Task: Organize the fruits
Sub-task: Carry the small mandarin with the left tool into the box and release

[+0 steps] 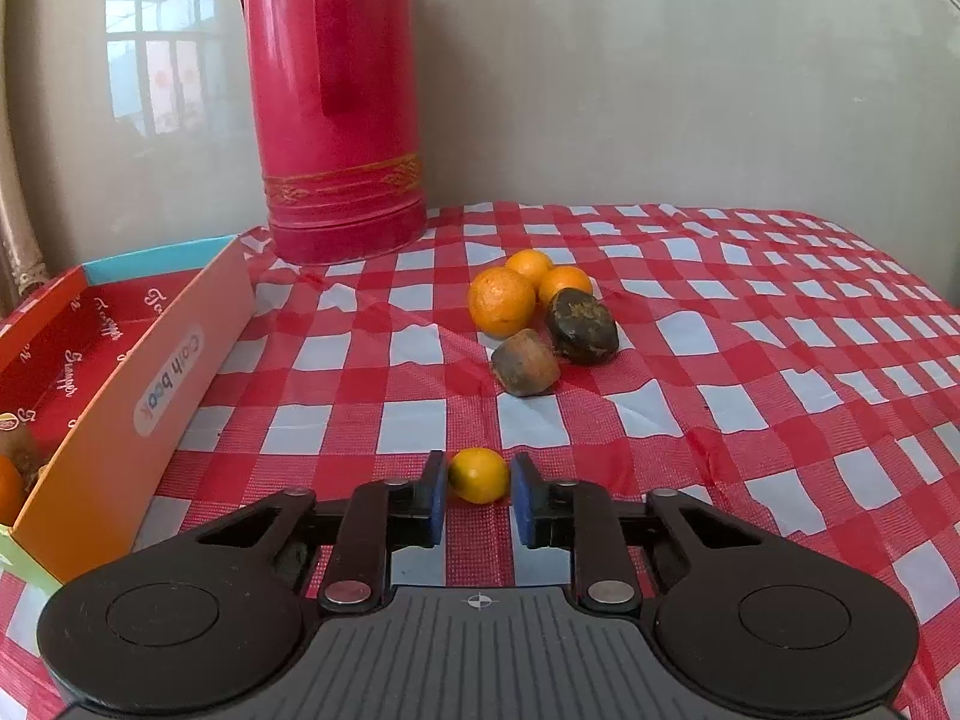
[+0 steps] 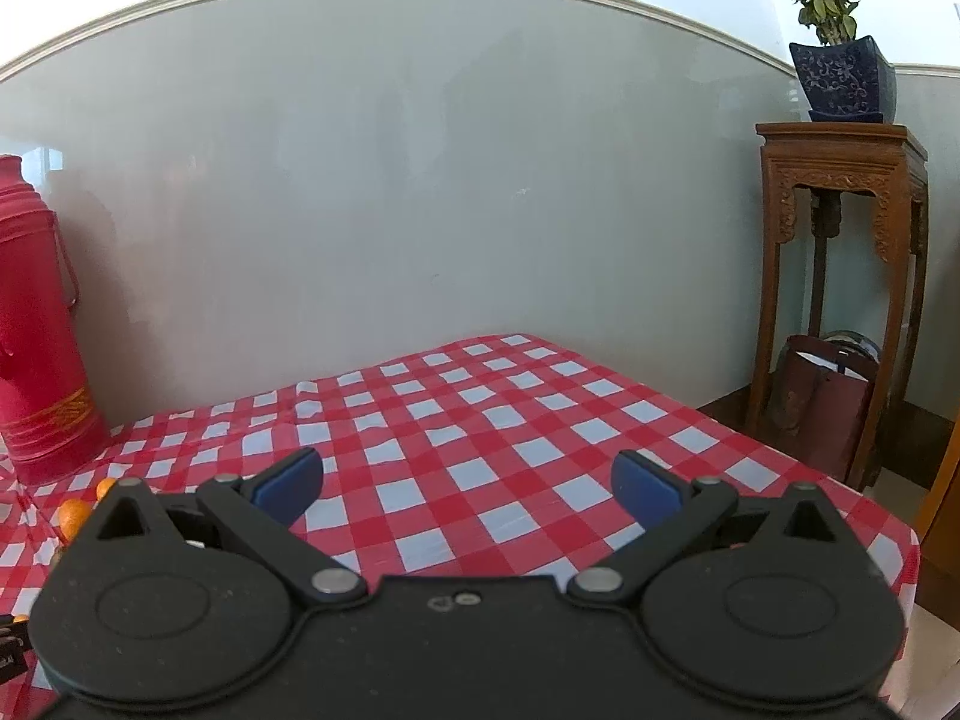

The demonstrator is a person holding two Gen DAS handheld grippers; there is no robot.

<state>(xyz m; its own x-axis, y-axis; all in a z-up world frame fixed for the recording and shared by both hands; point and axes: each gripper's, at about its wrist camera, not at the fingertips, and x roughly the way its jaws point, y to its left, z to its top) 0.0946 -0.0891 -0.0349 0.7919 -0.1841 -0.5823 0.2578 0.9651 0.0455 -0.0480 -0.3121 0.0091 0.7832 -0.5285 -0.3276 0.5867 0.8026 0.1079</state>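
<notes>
A small orange fruit (image 1: 478,475) lies on the red-and-white checked tablecloth (image 1: 720,360), and my left gripper (image 1: 478,458) is shut on it, a blue pad pressing each side. Farther back sits a cluster: three oranges (image 1: 501,302) and two dark, spoiled-looking fruits (image 1: 582,327) (image 1: 525,362). At the left an open orange cardboard box (image 1: 150,372) holds an orange (image 1: 9,489) at its near end. My right gripper (image 2: 468,459) hangs open over bare tablecloth (image 2: 480,420), nothing between its fingers. Two oranges (image 2: 75,513) peek past its left side.
A tall red thermos (image 1: 336,102) stands at the back of the table against the wall, also seen at the left of the right wrist view as the red flask (image 2: 36,330). Beyond the table's right edge stand a carved wooden stand (image 2: 840,276) and a potted plant (image 2: 840,78).
</notes>
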